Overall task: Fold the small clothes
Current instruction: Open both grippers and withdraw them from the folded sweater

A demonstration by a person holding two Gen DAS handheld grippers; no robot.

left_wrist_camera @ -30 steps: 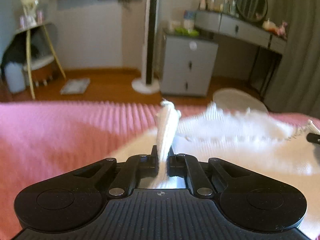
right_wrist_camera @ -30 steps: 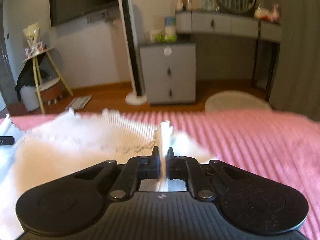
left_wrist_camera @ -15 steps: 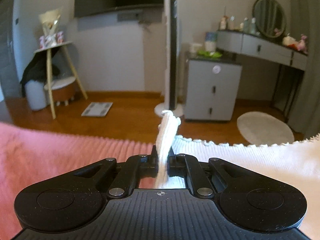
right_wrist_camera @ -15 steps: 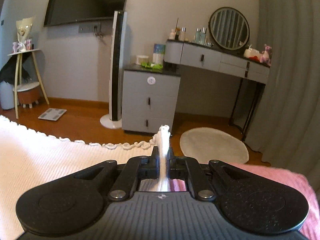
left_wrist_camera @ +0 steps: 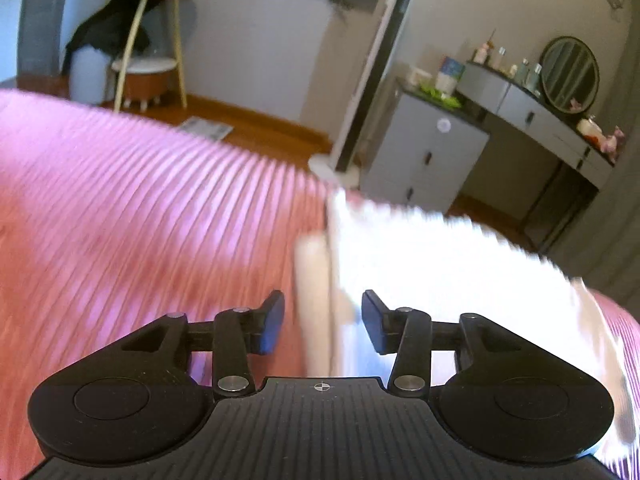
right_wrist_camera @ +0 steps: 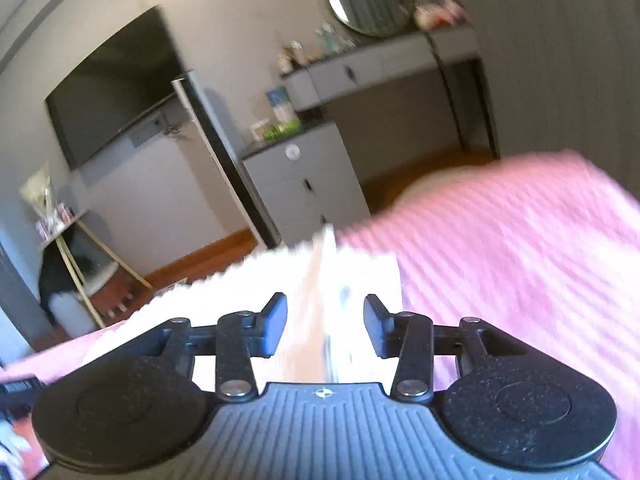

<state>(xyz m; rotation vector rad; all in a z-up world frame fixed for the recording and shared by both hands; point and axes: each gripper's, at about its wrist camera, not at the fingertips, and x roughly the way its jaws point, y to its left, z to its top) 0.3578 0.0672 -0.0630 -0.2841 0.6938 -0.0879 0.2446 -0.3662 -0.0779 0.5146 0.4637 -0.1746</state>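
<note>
Both black two-finger tools stood with jaws apart and gripping nothing — the left tool [left_wrist_camera: 323,322] and the right tool [right_wrist_camera: 325,324] each poised over the folded white knit garment [left_wrist_camera: 432,264] [right_wrist_camera: 352,276], which lay blurred on the pink ribbed bedspread [left_wrist_camera: 140,216] [right_wrist_camera: 512,248]. Beyond stood a grey drawer cabinet [left_wrist_camera: 424,156] [right_wrist_camera: 308,184] — and farther back, a round mirror [left_wrist_camera: 570,74].

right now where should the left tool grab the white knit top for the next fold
Probably the near left corner of the white knit top, coming in low from the left tool side. It lies flat on the pink bedspread, so only its edges offer a pinchable lip.
</note>
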